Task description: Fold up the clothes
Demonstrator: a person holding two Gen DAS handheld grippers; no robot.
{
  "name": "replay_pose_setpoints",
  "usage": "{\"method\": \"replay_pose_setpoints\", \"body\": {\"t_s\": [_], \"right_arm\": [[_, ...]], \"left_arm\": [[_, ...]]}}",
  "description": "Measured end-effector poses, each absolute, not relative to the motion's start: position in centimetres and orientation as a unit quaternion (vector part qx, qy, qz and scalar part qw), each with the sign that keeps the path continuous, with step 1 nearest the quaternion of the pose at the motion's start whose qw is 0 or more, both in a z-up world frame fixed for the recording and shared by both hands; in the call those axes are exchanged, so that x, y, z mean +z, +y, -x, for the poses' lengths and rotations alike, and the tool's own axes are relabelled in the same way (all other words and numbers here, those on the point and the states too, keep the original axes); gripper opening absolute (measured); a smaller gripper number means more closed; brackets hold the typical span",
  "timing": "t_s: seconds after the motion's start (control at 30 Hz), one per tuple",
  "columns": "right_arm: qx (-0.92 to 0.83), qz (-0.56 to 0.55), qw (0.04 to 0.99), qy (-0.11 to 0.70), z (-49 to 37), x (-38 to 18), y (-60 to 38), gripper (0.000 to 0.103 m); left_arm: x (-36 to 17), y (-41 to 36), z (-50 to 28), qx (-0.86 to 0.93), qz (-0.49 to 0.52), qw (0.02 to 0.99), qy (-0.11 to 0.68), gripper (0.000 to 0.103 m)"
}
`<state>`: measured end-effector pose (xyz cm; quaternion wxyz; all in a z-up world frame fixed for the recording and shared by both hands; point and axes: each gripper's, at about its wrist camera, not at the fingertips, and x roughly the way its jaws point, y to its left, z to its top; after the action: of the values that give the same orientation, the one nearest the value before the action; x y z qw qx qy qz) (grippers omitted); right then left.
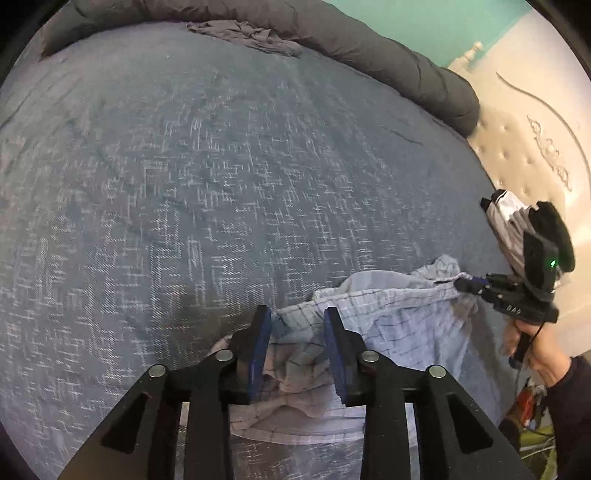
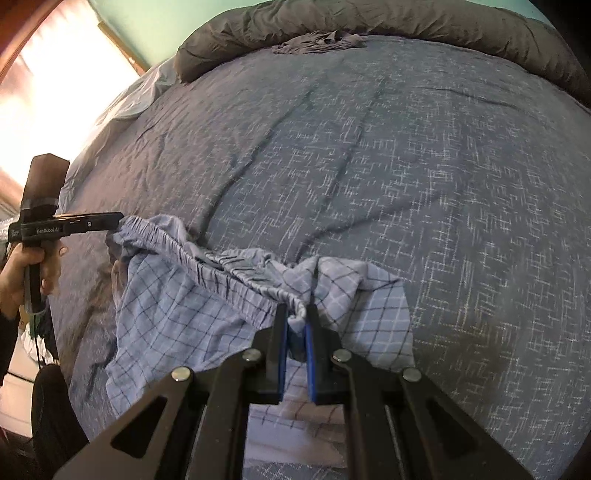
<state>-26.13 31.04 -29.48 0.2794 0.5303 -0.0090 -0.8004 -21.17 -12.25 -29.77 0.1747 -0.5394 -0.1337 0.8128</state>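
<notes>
the checked shorts [image 2: 177, 314] are thin, light woven cotton, soft and limp, so they will sag and bunch wherever they are not held; the gathered elastic waistband [image 2: 207, 264] is the firmest part and, i judge, the best place to take hold, one grip at each end so the cloth hangs flat. they are pale blue with a dark windowpane check, crumpled, with the waistband stretched in a slack line between the two grippers and the legs draped down toward the near edge of the bed [image 2: 406, 147].

the right gripper [image 2: 295, 321] has its jaws nearly closed, pinching a fold of the waistband between the blue pads. the left gripper [image 1: 297, 326] stands partly open in its own view, with cloth lying between the fingers but not clearly clamped; seen from the right wrist its tip meets the other end of the waistband.

beyond, a grey garment [image 1: 247, 35] lies crumpled against a rolled dark duvet [image 2: 369, 22].
</notes>
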Motion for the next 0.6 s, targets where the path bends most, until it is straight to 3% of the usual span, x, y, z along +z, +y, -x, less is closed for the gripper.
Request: {"method": "replay_pose_setpoints", "body": {"t_s": [0.1, 0.13, 0.17, 0.27, 0.6], "right_arm": [[-0.799, -0.531, 0.281, -0.011, 25.8, -29.4, 31.2, 0.008], [-0.8, -0.53, 0.281, -0.012, 25.7, -29.4, 31.3, 0.008], [-0.8, -0.53, 0.282, -0.013, 25.7, -29.3, 31.4, 0.008], [-0.797, -0.532, 0.286, -0.008, 25.2, -29.1, 31.6, 0.008], [-0.793, -0.536, 0.289, -0.002, 24.2, -28.5, 31.8, 0.008]], "left_arm": [[-30.3, -11.2, 21.0, 0.809, 0.544, 0.185, -0.121, 0.031], [-30.4, -10.8, 20.9, 0.808, 0.546, 0.188, -0.117, 0.028], [-30.6, -10.5, 20.9, 0.807, 0.547, 0.192, -0.113, 0.015], [-31.1, -9.4, 20.7, 0.803, 0.552, 0.202, -0.101, 0.008], [-32.8, -6.9, 20.3, 0.793, 0.569, 0.207, -0.074, 0.012]]}}
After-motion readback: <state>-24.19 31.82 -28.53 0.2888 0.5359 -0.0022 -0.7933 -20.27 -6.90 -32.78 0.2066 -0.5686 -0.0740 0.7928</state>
